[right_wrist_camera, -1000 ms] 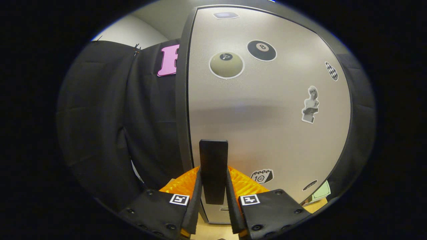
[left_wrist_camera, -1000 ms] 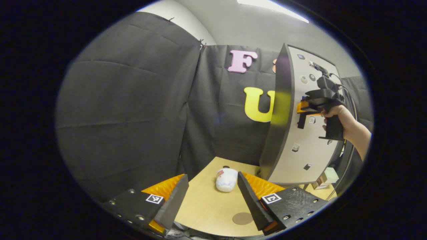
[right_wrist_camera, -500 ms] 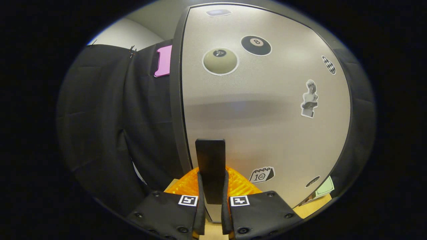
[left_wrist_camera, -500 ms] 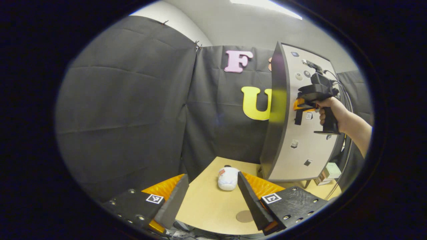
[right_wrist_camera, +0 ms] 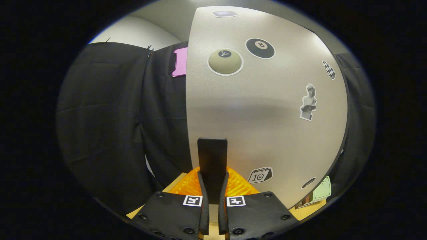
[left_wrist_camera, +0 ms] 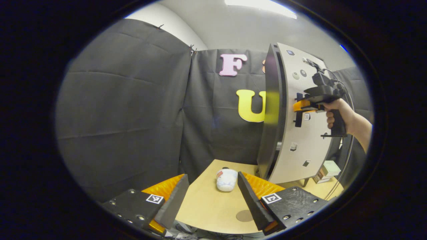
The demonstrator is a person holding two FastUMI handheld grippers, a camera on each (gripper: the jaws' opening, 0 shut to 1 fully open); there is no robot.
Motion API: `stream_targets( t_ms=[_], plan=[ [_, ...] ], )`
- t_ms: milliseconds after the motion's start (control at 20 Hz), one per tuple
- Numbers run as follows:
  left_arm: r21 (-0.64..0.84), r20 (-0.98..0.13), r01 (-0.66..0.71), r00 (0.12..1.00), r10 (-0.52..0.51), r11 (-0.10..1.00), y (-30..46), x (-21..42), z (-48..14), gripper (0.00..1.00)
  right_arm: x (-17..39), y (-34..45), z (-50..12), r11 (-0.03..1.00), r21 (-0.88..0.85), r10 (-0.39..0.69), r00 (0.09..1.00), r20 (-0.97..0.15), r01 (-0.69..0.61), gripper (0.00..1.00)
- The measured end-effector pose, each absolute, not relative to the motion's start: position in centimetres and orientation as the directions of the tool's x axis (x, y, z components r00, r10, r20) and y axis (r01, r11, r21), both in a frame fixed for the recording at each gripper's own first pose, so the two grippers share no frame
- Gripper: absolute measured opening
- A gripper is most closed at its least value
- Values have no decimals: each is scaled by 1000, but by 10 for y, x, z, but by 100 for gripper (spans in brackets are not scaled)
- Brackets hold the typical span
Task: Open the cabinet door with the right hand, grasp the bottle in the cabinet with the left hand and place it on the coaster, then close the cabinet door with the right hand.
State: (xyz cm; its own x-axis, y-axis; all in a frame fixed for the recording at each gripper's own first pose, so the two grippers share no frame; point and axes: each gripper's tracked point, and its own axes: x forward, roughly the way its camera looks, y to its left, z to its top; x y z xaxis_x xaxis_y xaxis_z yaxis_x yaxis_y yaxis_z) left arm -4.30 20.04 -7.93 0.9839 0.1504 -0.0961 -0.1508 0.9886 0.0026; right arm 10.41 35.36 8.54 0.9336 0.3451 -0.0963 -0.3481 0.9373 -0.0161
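The grey cabinet door (right_wrist_camera: 267,110), dotted with stickers, stands slightly ajar; a dark gap shows along its edge (left_wrist_camera: 279,100) in the left gripper view. My right gripper (right_wrist_camera: 212,178) is shut on the door's black upright handle (right_wrist_camera: 212,156), and it also shows farther off as the right gripper (left_wrist_camera: 302,107) held by a hand (left_wrist_camera: 338,115). My left gripper (left_wrist_camera: 212,176) hangs open over the wooden table (left_wrist_camera: 206,210). A small white bottle (left_wrist_camera: 227,179) with a dark cap lies on the table beyond its fingers. The round brown coaster (left_wrist_camera: 244,215) is bare, near the right finger.
Small boxes (left_wrist_camera: 328,170) sit on the table at the cabinet's right foot. A cable (left_wrist_camera: 343,166) hangs down from the right gripper. The cabinet's dark side panel (left_wrist_camera: 268,116) faces the left gripper. Black cloth walls close off the back and left.
The door has swung a little out from the cabinet with the right gripper still on the handle. The left gripper has drifted slightly; the bottle and coaster lie as before.
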Motion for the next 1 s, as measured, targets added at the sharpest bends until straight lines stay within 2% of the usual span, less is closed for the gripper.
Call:
stream_targets(
  t_ms=[200, 450, 1000],
  plan=[
    [9, -83, -133, 988, 133, 991, 184, -49, -80, 89, 83, 340, 83, 909, -22, 413, 907, -87, -416, 10],
    [22, -83, -93, 992, 95, 995, 177, -50, -79, 89, 79, 320, 81, 884, -2, 465, 881, -90, -467, 12],
    [33, -102, 65, 993, -61, 997, 116, -17, -86, 89, 51, 283, 80, 912, 42, 410, 907, -97, -407, 10]
  ],
)
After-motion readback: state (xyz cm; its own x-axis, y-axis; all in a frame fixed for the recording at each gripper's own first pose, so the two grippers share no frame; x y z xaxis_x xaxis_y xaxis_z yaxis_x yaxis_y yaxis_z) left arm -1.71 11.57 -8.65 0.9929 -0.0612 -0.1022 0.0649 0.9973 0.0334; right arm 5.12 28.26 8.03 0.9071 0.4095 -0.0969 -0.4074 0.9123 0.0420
